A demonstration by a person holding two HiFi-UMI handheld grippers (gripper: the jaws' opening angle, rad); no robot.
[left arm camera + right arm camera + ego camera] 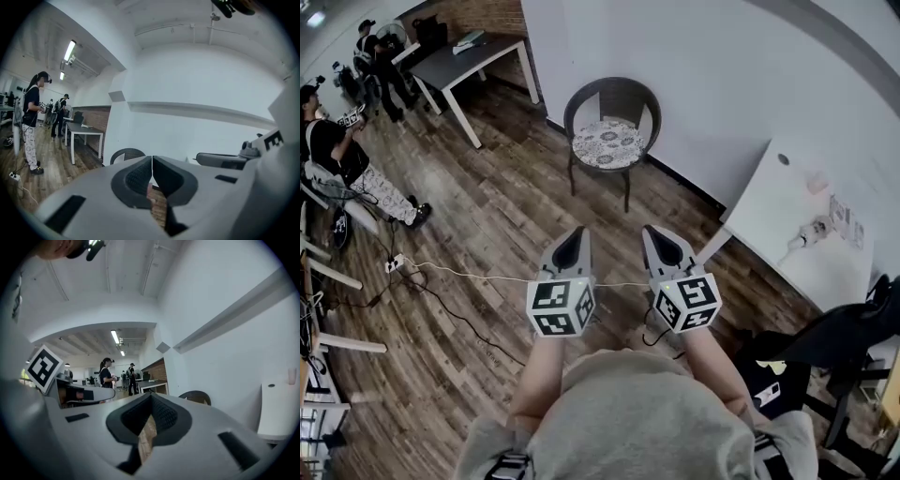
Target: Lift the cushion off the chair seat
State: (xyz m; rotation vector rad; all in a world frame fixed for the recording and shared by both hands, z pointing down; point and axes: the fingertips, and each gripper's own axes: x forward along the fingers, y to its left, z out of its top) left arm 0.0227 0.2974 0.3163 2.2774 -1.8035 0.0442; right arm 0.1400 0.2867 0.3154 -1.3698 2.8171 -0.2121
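A round dark wicker chair (pixel 611 103) stands on the wood floor against the white wall, some way ahead of me. A patterned grey-and-white cushion (pixel 607 143) lies flat on its seat. My left gripper (pixel 577 232) and right gripper (pixel 652 231) hover side by side over the floor, well short of the chair, both pointing at it. Each is shut with nothing between its jaws. In the left gripper view the left gripper (pixel 152 158) shows closed tips, with the chair back (pixel 125 153) just beyond. In the right gripper view the right gripper (pixel 150 396) is likewise closed, the chair back (pixel 197 397) off to its right.
A white table (pixel 797 216) stands right of the chair, and a grey-topped table (pixel 464 61) at the back left. A white cable (pixel 469 275) runs across the floor under the grippers. People (pixel 337 150) stand at the far left. A black chair (pixel 834 347) is near my right.
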